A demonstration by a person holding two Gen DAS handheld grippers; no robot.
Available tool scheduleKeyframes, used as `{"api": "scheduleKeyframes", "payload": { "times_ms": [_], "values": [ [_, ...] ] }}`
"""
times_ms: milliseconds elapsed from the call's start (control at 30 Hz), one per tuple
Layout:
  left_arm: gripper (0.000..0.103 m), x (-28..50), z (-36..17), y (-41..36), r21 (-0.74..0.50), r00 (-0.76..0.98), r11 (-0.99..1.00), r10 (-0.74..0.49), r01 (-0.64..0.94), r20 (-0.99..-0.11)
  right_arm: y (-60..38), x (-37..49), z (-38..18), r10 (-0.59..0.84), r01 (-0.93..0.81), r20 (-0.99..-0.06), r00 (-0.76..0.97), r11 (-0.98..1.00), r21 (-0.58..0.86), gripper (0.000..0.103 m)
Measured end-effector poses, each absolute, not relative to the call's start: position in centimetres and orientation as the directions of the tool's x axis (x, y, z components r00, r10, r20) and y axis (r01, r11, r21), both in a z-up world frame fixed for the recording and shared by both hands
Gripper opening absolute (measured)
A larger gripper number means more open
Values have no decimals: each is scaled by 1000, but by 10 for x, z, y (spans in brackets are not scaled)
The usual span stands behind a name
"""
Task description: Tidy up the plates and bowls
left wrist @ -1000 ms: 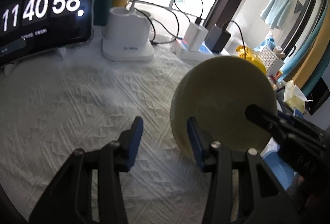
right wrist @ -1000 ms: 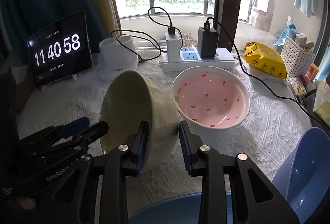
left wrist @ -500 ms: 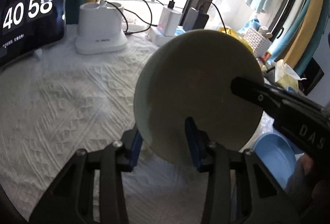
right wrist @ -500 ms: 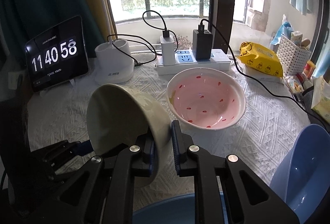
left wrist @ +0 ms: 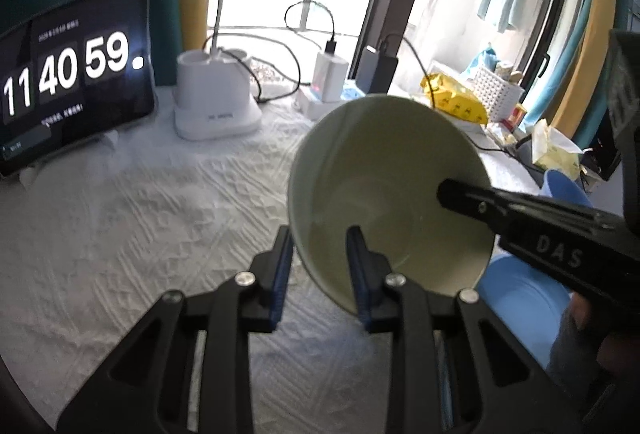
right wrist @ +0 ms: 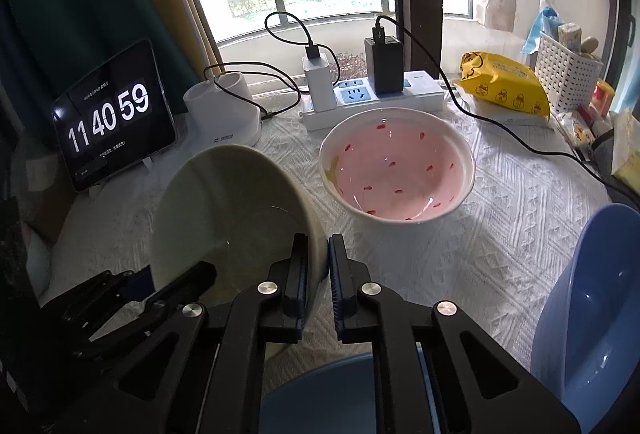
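Note:
A pale cream bowl (right wrist: 224, 218) hangs tilted on its side above the white cloth (right wrist: 500, 234). My right gripper (right wrist: 318, 262) is shut on its near rim, one pad inside and one outside. In the left wrist view the same bowl (left wrist: 384, 170) faces me. My left gripper (left wrist: 320, 266) straddles its lower-left rim, jaws closing, with a small gap still showing at the pads. One right gripper finger (left wrist: 520, 210) reaches across the bowl's inside from the right. A pink bowl with red specks (right wrist: 396, 174) rests on the cloth behind.
Blue bowls sit at the near edge (right wrist: 340, 394) and to the right (right wrist: 600, 314). At the back stand a tablet clock (right wrist: 112, 118), a white dock (right wrist: 224, 110), a power strip with chargers and cables (right wrist: 372, 94), a yellow packet (right wrist: 500, 86) and a white basket (right wrist: 568, 74).
The right jaws have shut onto the cream bowl's rim. The left gripper has moved onto the bowl's opposite rim and narrowed around it. The bowl has tipped further and risen a little.

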State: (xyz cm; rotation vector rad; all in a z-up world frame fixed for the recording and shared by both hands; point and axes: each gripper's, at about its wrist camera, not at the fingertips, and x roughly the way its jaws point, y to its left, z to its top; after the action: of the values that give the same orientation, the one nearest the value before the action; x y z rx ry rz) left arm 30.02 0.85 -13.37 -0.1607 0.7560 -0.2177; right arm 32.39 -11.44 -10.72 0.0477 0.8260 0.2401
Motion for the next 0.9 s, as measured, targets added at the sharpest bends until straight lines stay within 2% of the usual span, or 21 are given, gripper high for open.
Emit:
{"api": "scheduleKeyframes", "payload": {
  "times_ms": [900],
  "values": [
    [28, 253, -73, -17, -171, 784, 972, -230, 159, -576, -143, 278, -59, 278, -211, -647, 710, 961, 181, 12]
  ]
}}
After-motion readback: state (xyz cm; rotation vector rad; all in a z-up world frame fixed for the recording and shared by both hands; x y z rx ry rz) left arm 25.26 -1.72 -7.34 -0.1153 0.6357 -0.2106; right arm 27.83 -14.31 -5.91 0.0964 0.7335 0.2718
